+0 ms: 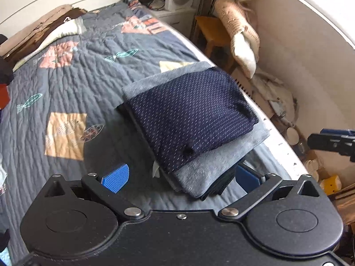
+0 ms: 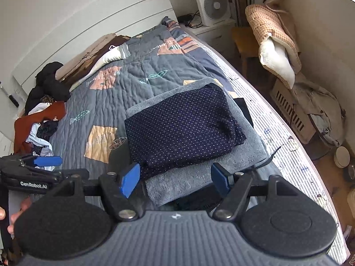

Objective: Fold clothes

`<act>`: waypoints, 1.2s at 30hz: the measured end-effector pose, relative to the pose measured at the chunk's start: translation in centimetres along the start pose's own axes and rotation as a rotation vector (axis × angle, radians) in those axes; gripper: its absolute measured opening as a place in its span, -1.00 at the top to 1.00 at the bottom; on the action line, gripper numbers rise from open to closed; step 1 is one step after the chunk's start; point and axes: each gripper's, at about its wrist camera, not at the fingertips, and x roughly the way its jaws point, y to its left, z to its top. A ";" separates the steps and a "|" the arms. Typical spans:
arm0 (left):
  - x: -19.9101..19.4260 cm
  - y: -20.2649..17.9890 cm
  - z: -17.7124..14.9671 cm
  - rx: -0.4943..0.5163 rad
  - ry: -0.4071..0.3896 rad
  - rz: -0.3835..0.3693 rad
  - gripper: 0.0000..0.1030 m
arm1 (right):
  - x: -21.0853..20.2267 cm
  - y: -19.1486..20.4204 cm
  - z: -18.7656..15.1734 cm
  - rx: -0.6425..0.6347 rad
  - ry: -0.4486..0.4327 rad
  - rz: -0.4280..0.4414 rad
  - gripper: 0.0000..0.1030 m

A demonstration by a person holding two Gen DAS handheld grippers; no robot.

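Note:
A folded navy dotted garment point(image 1: 188, 115) point(image 2: 182, 128) lies on top of a folded grey towel point(image 1: 213, 168) point(image 2: 177, 188), with a dark item under them, near the bed's right edge. My left gripper point(image 1: 179, 177) is open, its blue pads either side of the stack's near corner, just above the quilt. My right gripper point(image 2: 175, 180) is open too, its pads flanking the stack's near edge. Neither holds anything. The left gripper also shows at the left edge of the right wrist view point(image 2: 44, 166).
A grey patchwork quilt point(image 1: 77, 88) point(image 2: 124, 84) covers the bed. Unfolded clothes point(image 2: 42, 119) are piled at the left side, folded beige and brown items point(image 2: 93, 55) near the wall. Right of the bed stand a fan point(image 2: 214, 4), a wooden stool point(image 2: 244, 42) and floor clutter.

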 end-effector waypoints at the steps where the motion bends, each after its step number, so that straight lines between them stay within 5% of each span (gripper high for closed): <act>1: -0.1 0.0 -0.1 -0.006 0.004 0.000 -0.99 | 0.1 0.1 0.1 0.001 0.000 0.001 -0.36; 36: 0.5 -1.0 0.0 0.016 0.001 0.035 -1.00 | 1.8 -0.4 1.0 0.005 0.043 0.024 -0.36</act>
